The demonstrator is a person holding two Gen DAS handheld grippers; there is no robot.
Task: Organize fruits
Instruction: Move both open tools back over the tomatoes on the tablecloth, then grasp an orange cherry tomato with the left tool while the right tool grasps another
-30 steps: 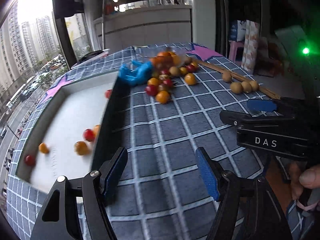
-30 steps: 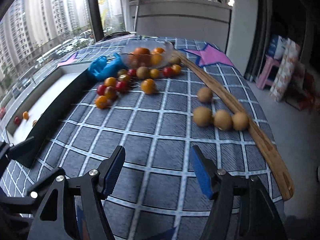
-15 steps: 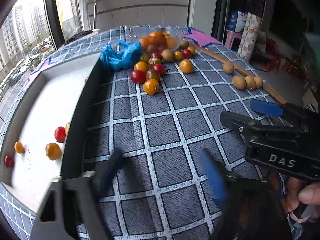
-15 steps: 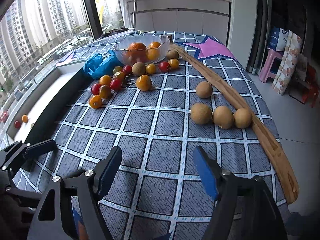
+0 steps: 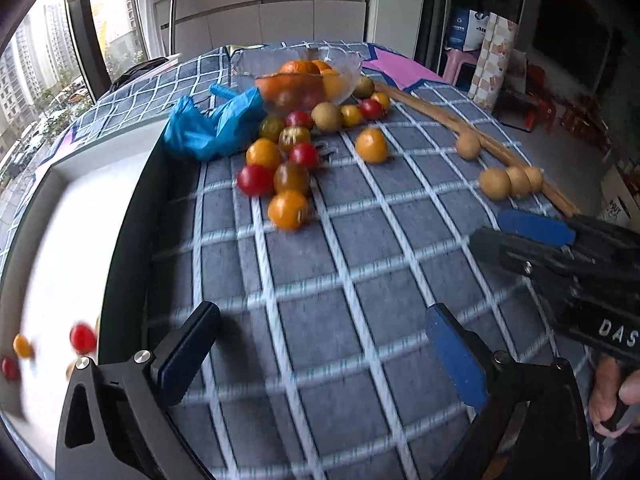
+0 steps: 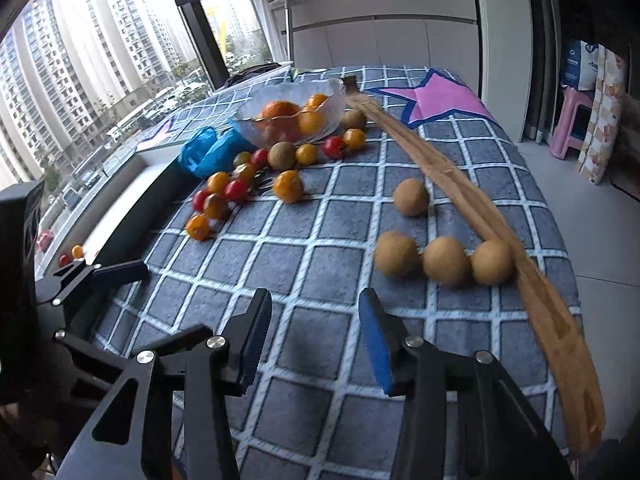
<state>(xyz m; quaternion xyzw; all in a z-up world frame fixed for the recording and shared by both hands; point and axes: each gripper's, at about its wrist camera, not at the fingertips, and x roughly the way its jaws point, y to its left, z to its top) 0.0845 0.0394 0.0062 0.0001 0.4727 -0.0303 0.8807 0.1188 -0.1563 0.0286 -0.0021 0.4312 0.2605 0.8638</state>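
Note:
Red and orange cherry tomatoes point(image 5: 288, 168) point(image 6: 224, 196) lie heaped on the blue checked cloth before a glass bowl point(image 5: 348, 76) point(image 6: 332, 104) of oranges. Several brown round fruits point(image 5: 508, 182) point(image 6: 444, 262) rest against a wooden strip point(image 6: 460, 184). A white tray point(image 5: 80, 220) at the left holds a few tomatoes point(image 5: 82, 338). My left gripper point(image 5: 320, 344) hovers over bare cloth near the tray's rim, its jaws opening wide and empty. My right gripper point(image 6: 314, 332) is short of the brown fruits, its jaws closing with nothing between them.
A crumpled blue plastic bag point(image 5: 212, 124) lies between the tray and the bowl. The right gripper point(image 5: 540, 240) crosses the left wrist view's right side, held by a hand point(image 5: 612, 392). The table's right edge drops to the floor, where a pink stool point(image 6: 572, 120) stands.
The left gripper has swung right, away from the tray and toward the tomato heap, and its jaws have spread. The right gripper has edged forward and its jaws have narrowed.

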